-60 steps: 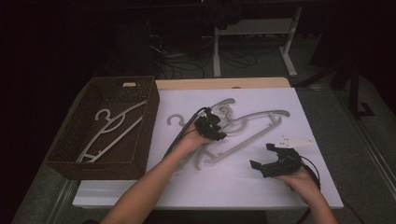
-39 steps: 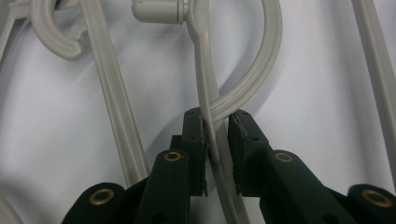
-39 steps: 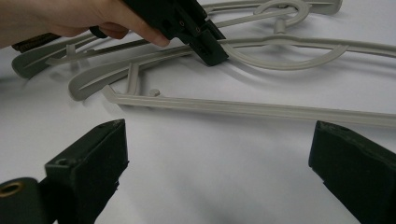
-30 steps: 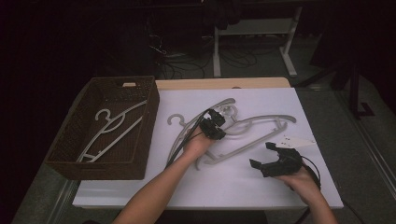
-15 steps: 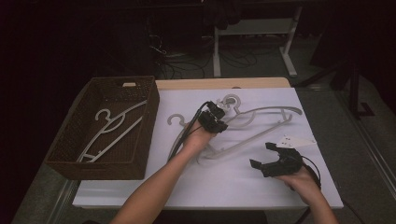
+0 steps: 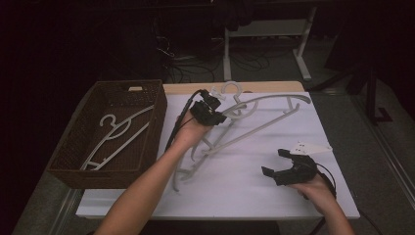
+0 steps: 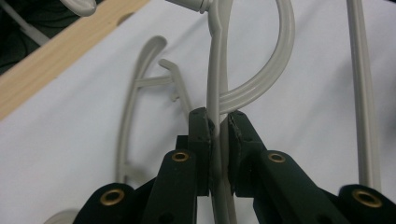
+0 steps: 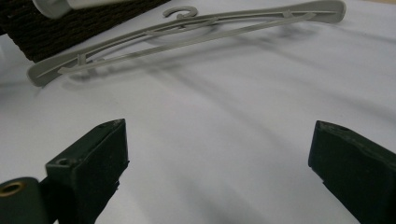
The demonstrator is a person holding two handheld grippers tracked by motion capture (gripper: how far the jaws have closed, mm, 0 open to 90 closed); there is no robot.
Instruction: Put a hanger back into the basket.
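Two pads [image 7: 200, 135] of the left gripper [image 7: 217, 123], pressed hard together on the thin stem of a grey hanger [image 7: 215, 70], just below its hook. Gripped there, probably, because the stem is the one narrow, stiff part that fits between the jaws and lets the rest hang balanced on either side.

Seen from the high view: left gripper [image 6: 215, 117] up near the far edge of the table [image 6: 244, 196], with the hanger [image 6: 254, 129] stretched out to its right, long arm toward the far right corner, lower bar slanting back toward the person. From the right gripper view, the same hanger [image 8: 187, 32] tilted in the air with its shadow on the white sheet beneath, so clear of the surface along most of its length. Cannot tell whether its near end touches anything.

Underneath and beside the forearm, a second hanger [image 6: 175, 182] flat on the sheet, waiting its turn by the look of it.

Further left, a brown wicker basket [image 6: 88, 178] touching the sheet's edge, already holding pale hangers [image 6: 115, 139] laid lengthwise; likely the destination, being just beside the lifting hand.

Right gripper [image 6: 273, 162] well apart, low at the near right, jaws spread wide with nothing between them [image 8: 219, 154]; parked out of the way, ready to steady a swinging end if needed.
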